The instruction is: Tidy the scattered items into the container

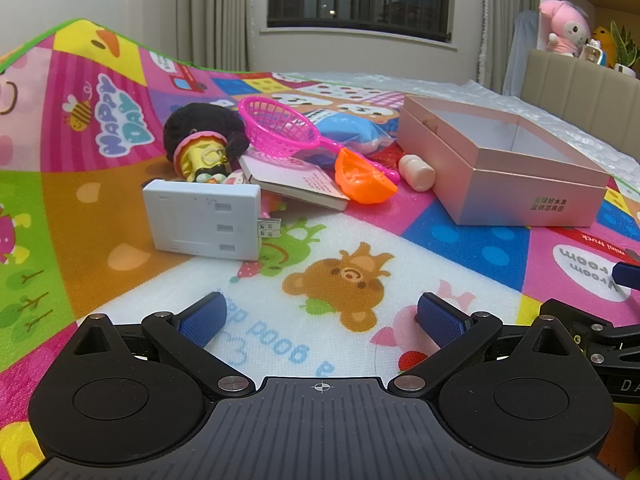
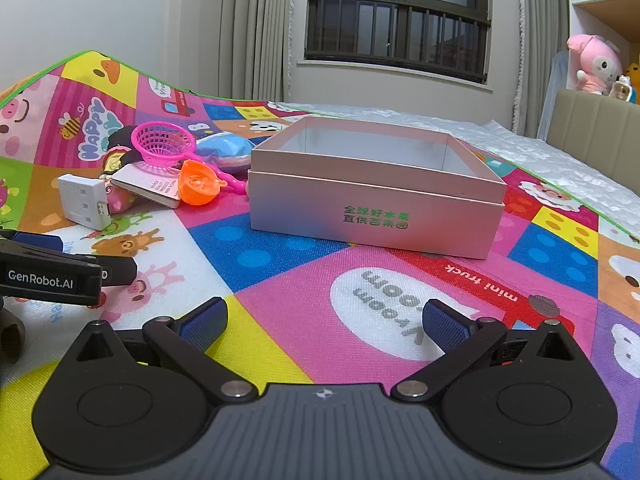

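A pink open box [image 1: 520,188] [image 2: 372,208] stands empty on the play mat. Left of it lies a heap of small items: a white USB adapter [image 1: 204,220] [image 2: 82,200], a pink toy basket [image 1: 276,128] [image 2: 162,144], an orange toy cup [image 1: 360,178] [image 2: 198,188], a black-and-yellow doll [image 1: 200,140], a white card [image 1: 296,180] [image 2: 148,186], a blue bag [image 1: 352,130] [image 2: 226,150] and a small cream bottle [image 1: 418,172]. My left gripper [image 1: 322,318] hovers open in front of the adapter. My right gripper [image 2: 324,318] is open, facing the box, nothing between its fingers.
The colourful play mat [image 2: 280,280] covers a bed and rises in a fold at the far left. A white quilted sheet [image 2: 540,152] shows beyond it. A padded headboard [image 2: 600,124] with plush toys [image 2: 596,64] stands at the right; curtains and a window are behind.
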Demonstrator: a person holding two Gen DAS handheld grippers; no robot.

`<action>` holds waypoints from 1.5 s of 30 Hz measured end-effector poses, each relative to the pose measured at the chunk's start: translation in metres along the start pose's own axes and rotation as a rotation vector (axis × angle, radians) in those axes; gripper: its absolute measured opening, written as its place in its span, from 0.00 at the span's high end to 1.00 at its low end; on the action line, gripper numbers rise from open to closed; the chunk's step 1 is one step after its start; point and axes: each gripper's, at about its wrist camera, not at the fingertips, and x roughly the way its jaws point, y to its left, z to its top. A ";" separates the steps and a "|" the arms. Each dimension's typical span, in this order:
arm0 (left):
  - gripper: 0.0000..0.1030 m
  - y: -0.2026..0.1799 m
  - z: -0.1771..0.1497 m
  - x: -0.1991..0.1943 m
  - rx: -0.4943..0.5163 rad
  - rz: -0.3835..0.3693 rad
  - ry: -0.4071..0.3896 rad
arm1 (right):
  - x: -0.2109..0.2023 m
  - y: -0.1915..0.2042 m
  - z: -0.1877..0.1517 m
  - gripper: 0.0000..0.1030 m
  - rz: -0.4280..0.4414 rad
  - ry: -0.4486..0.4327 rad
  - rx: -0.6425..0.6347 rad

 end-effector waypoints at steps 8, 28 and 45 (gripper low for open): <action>0.00 0.000 0.000 0.000 0.000 0.000 -0.001 | 0.000 0.000 0.000 0.00 0.000 0.000 0.000; 0.00 0.000 0.000 0.000 0.001 0.001 -0.001 | 0.000 0.001 0.000 0.00 0.005 0.001 0.002; 0.00 0.000 0.000 0.000 0.002 0.002 -0.002 | 0.000 -0.001 -0.001 0.00 0.014 0.000 0.016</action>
